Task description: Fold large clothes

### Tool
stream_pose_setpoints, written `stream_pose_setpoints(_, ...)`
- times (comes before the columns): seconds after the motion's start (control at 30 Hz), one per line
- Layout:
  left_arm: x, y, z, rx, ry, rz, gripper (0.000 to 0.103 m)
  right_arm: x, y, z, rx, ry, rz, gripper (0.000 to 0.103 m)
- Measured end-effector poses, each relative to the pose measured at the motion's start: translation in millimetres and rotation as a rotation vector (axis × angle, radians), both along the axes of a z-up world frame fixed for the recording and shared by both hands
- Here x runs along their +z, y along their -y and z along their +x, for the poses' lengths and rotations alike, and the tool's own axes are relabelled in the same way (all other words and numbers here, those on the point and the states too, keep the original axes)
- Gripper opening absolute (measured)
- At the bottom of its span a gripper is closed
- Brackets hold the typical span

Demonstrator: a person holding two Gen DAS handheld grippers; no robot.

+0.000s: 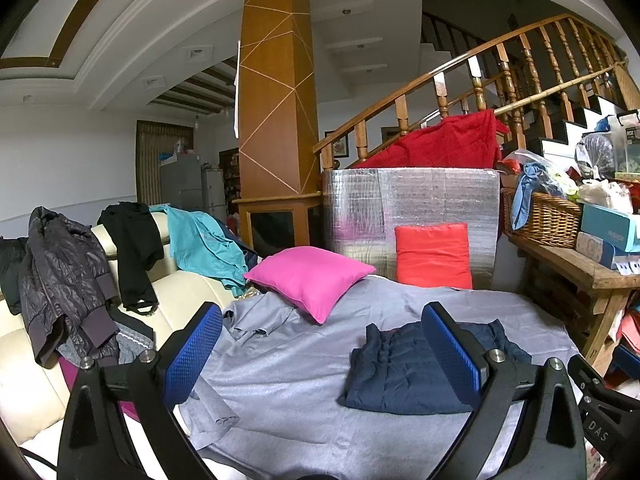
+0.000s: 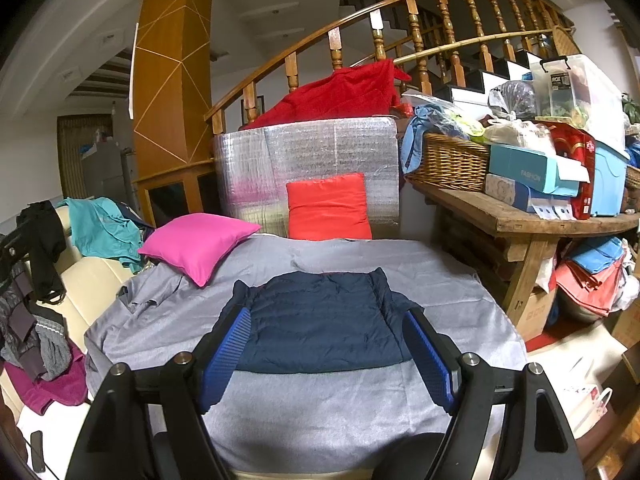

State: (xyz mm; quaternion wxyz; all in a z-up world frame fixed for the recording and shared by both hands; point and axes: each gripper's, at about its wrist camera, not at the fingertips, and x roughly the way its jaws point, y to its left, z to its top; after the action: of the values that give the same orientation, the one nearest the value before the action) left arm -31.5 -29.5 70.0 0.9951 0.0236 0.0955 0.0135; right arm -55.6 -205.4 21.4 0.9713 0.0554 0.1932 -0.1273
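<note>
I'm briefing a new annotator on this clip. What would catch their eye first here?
Probably the navy puffer jacket, lying folded in the middle of the grey sheet, just beyond the open right gripper. Next come the bright pink cushion at the sheet's far left corner and the orange-red cushion propped against the silver foil panel behind. More clothes hang over the cream sofa on the left.

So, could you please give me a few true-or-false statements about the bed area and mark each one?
1. The folded navy quilted jacket lies on the grey sheet. True.
2. The right hand-held gripper is clamped on the jacket. False: its jaws stand open and empty.
3. The pink square cushion sits left of the red-orange cushion. True.
4. The woven wicker basket rests on the bed. False: it stands on the wooden bench.
</note>
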Motion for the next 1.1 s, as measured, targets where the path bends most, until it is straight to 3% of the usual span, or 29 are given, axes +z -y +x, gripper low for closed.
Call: stream_pose_setpoints(1.1,-8,-10,3,0.009,-0.01,-0.022,0.1,-7,-16,13,0.018,-0.024,-0.033,0.081)
